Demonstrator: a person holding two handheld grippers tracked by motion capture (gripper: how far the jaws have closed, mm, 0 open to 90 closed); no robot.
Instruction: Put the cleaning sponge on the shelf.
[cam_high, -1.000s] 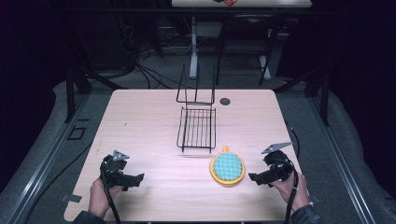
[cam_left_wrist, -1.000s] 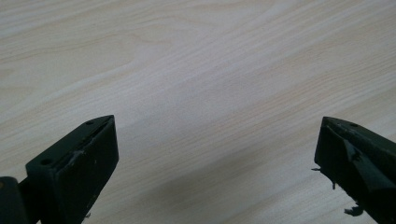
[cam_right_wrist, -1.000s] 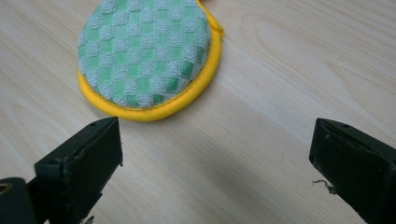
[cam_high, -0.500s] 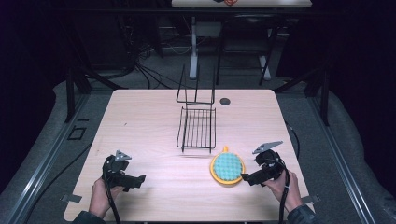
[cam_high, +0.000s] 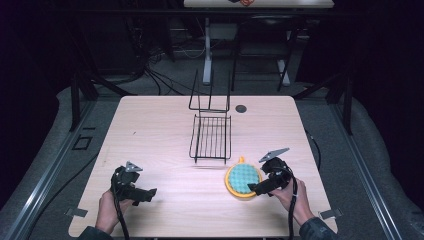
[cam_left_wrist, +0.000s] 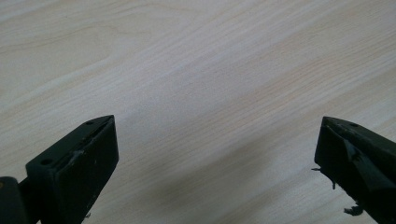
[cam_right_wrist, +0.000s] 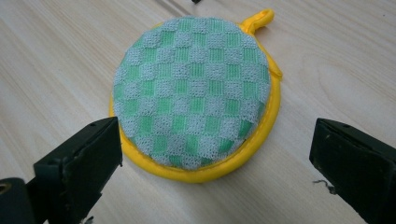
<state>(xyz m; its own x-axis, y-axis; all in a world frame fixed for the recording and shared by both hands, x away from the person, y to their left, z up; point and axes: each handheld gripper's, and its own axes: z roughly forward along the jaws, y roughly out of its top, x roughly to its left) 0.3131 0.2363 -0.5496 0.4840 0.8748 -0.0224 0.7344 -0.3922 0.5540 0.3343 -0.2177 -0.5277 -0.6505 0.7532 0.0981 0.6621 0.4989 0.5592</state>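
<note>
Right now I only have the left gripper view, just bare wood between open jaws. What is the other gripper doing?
Observer: The right gripper is open, jaws spread wide at the near edge of a round pot holder.
Operator: What does the pot holder look like?
Observer: Green and grey checks on top, a yellow rim, and a yellow loop on its far side.
Operator: Anything else on the table?
Observer: A black wire rack stands beyond the pot holder, near the table's middle.
</note>
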